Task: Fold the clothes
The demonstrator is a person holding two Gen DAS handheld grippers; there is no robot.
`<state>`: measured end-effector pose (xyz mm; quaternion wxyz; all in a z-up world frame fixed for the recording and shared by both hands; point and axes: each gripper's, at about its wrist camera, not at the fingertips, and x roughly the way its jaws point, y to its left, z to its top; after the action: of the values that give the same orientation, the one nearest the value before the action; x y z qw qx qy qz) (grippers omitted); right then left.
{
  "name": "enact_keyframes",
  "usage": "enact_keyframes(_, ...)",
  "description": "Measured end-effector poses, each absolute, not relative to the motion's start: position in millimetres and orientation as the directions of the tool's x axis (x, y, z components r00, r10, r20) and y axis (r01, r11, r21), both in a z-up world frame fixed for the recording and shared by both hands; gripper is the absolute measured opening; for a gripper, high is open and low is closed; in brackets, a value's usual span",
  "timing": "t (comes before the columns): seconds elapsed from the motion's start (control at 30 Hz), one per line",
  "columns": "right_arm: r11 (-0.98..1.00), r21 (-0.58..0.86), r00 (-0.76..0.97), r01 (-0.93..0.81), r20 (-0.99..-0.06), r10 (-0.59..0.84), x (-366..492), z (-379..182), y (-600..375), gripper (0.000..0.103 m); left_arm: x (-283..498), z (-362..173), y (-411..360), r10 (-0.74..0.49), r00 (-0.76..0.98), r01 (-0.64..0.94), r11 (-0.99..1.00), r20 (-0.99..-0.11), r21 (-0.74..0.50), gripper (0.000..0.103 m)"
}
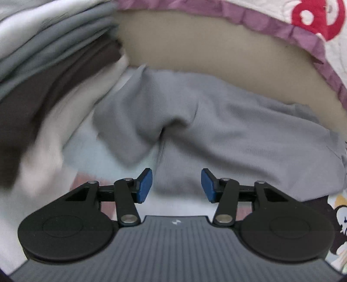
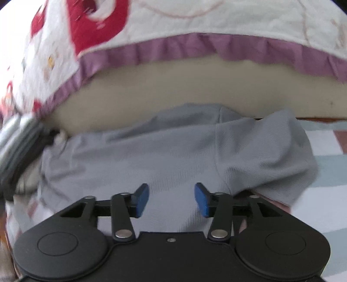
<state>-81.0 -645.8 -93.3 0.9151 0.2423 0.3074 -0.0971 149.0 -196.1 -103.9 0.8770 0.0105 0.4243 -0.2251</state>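
A white quilt (image 2: 195, 19) with red patches and a purple frill (image 2: 173, 46) fills the top of both views, draped over a tan cushion (image 2: 173, 86) whose bare side shows below the frill. In front of that lies a checked sheet (image 2: 329, 164) in pale blue, white and pink, blurred at the edges of both views. On the sheet, up against the tan cushion, lies a grey garment (image 1: 216, 134), rumpled, with a deep crease near its middle and one flap turned over toward the left in the left wrist view; in the right wrist view the same grey garment (image 2: 162, 156) spreads across the middle with a folded bulge on its right side. To the left of it sits a stack of folded clothes (image 1: 43, 65) in white, grey and dark brown, smeared by blur. The left gripper (image 1: 176, 185) hovers over the near edge of the garment, its blue pads (image 1: 144, 186) well apart and nothing between them. The right gripper (image 2: 171, 200) is likewise over the garment's near part, blue pads (image 2: 142, 200) spread wide and holding nothing.
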Motion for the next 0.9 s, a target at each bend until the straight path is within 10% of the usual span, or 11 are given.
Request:
enact_keyframes(0.43, 0.766, 0.511, 0.843, 0.389, -0.532, -0.074, -136, -98, -679, 0.055, 151, -69, -221, -0.342, 0.548, 0.401, 0.908, -0.763, -0.119, 0.048)
enact_keyframes(0.77, 0.886, 0.304, 0.681, 0.35, -0.732, -0.018, -85, 19, -610, 0.054, 154, -84, -219, -0.404, 0.466, 0.56, 0.823, -0.787, -0.091, 0.05)
enact_keyframes(0.9, 0.673, 0.57, 0.6, 0.471, -0.767, 0.23, -45, 78, -614, 0.054, 152, -84, -215, -0.427, 0.512, 0.572, 0.817, -0.745, -0.075, 0.051)
